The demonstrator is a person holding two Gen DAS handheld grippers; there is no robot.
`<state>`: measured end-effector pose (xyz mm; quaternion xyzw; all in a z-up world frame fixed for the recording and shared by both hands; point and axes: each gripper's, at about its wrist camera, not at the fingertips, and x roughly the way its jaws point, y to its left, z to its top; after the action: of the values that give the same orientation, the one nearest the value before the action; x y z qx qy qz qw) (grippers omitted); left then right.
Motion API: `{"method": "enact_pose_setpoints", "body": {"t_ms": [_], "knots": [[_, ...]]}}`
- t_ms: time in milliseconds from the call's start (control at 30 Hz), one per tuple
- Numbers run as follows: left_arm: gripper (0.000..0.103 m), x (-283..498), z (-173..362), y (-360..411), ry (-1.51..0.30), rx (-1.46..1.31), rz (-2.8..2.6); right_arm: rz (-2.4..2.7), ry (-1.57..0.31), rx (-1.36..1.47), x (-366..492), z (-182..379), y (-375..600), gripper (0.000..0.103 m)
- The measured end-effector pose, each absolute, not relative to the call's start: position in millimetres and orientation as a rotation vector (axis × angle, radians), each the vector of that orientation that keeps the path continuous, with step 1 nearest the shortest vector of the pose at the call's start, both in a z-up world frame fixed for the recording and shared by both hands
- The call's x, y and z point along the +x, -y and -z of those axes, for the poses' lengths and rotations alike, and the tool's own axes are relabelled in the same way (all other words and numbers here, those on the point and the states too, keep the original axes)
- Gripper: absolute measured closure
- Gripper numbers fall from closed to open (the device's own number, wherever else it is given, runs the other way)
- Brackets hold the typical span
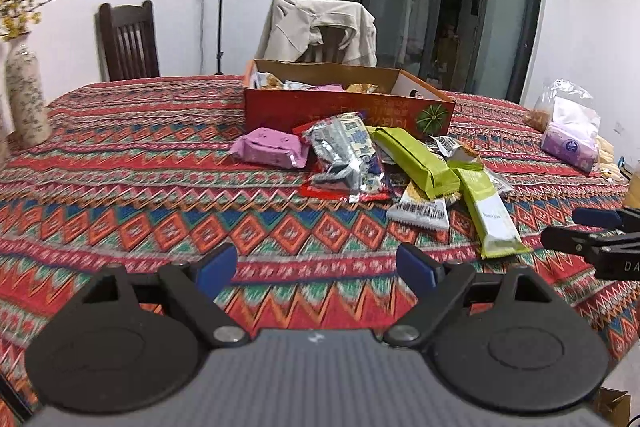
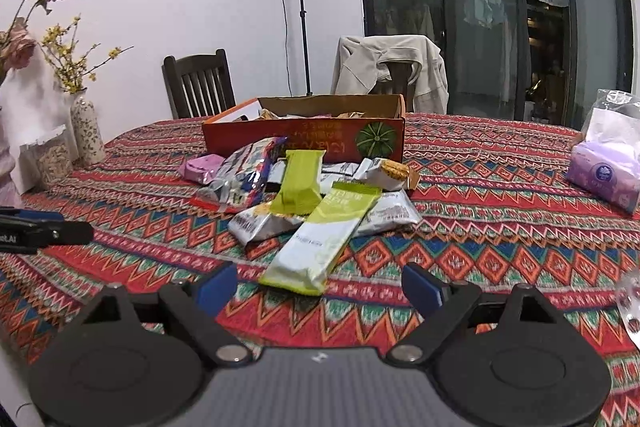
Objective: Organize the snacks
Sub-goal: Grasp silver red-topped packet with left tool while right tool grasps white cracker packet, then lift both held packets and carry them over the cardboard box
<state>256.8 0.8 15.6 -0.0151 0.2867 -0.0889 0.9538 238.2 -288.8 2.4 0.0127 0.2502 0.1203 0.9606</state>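
Snack packets (image 2: 304,195) lie heaped on the red patterned tablecloth (image 2: 500,187) just in front of the open orange cardboard box (image 2: 304,141).

Nearest the box's front wall sit a pink wrapped packet (image 1: 270,147), a silver-and-blue foil pouch (image 1: 344,155) and a lime-green bar wrapper (image 2: 300,183); a second long lime-green wrapper (image 2: 324,239) reaches furthest from the box. More packets lie inside the box. Both the left gripper (image 1: 316,267) and the right gripper (image 2: 320,285) hover short of the heap, jaws spread wide with nothing between the blue pads.
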Motion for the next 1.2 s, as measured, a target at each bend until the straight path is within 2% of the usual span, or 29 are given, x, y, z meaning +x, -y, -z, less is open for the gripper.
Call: {"method": "enact_pose_setpoints", "body": {"t_ms": [367, 600, 967, 1000, 1067, 1100, 1200], "knots": [[0.015, 366.6, -14.8, 26.4, -0.592, -0.059, 0.264, -0.203, -0.509, -0.023, 335.5, -10.6, 301.9, 0.015], [0.015, 432.2, -5.6, 45.2, -0.624, -0.071, 0.289, -0.203, -0.595, -0.108, 421.7, -0.7, 312.4, 0.015], [0.014, 460.5, 24.2, 52.2, -0.644, -0.040, 0.278, -0.296, -0.676, -0.157, 506.5, 23.4, 314.7, 0.017], [0.014, 460.8, 24.9, 52.8, -0.646, -0.038, 0.279, -0.311, -0.674, -0.158, 511.5, 24.0, 315.2, 0.019], [0.029, 461.3, 26.3, 55.1, -0.653, -0.028, 0.299, -0.334, -0.693, -0.136, 522.3, 26.6, 317.2, 0.037], [0.034, 460.9, 26.3, 56.0, -0.660, -0.032, 0.307, -0.346, -0.695, -0.111, 524.4, 27.6, 319.0, 0.039], [0.036, 460.0, 26.5, 57.4, -0.655, -0.032, 0.311, -0.342, -0.687, -0.100, 520.9, 27.0, 322.6, 0.056]]}}
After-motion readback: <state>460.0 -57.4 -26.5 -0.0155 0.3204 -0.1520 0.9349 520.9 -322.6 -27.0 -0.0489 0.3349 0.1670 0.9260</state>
